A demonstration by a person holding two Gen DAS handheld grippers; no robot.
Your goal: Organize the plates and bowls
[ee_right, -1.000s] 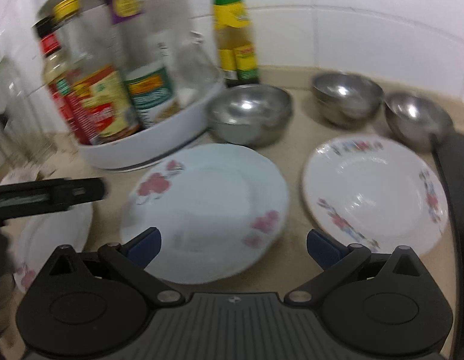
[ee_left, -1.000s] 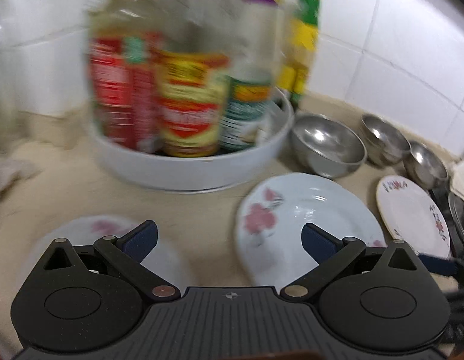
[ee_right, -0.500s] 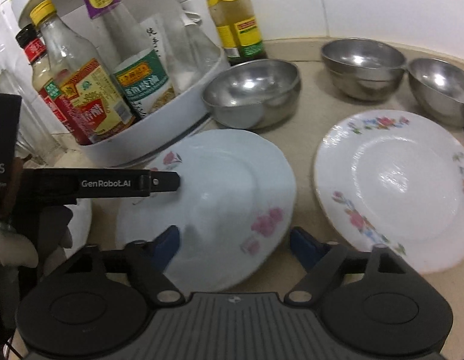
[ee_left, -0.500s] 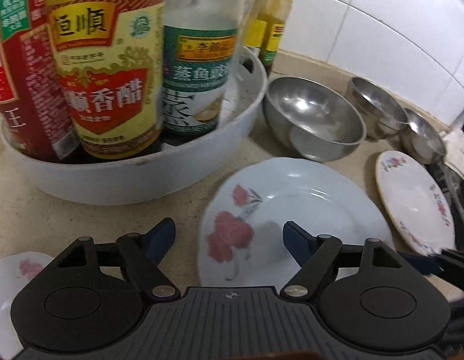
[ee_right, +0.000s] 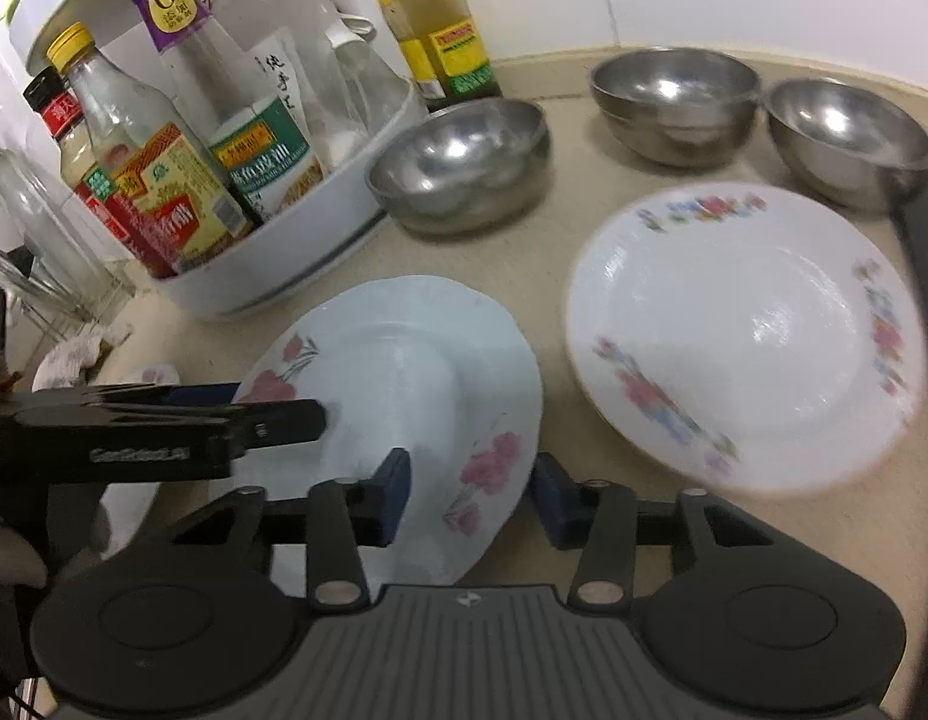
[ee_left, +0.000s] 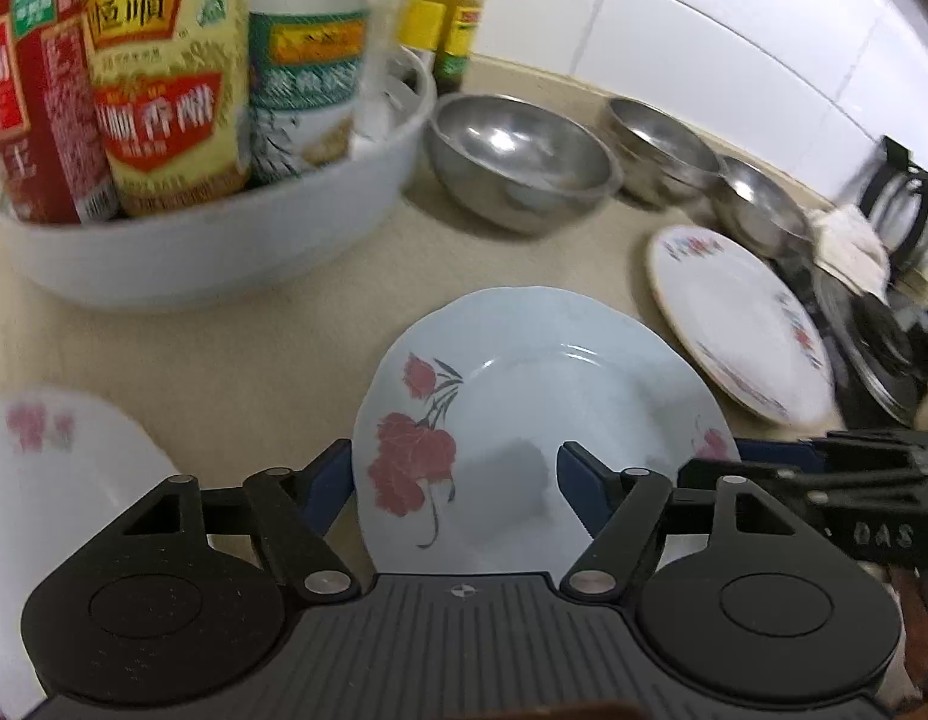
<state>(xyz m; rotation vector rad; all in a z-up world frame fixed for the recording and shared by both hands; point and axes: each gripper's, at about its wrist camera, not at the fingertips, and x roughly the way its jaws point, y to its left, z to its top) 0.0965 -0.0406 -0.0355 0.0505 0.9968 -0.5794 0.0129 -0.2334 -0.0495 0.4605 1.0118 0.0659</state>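
Plates and bowls sit spread over the beige surface (ee_right: 583, 540). At lower centre of both views lies the pale blue plate (ee_left: 523, 420) with red flowers. My left hand-held gripper (ee_left: 455, 483) is open, one blue finger on each side of that plate's near left rim. My right hand-held gripper (ee_right: 472, 495) is also open, with its fingers either side of the plate's right rim; I cannot tell whether the pads touch it. At the right of the right-wrist view lies the white floral plate (ee_right: 745, 336), apart from the blue one. Another white plate (ee_left: 50, 468) shows at the lower left of the left-wrist view. Across the top of the right-wrist view stand three steel bowls: one (ee_right: 458, 165) just beside the white bottle tray (ee_right: 296, 264), a second (ee_right: 673, 102) at upper right, a third (ee_right: 841, 144) at the far right.
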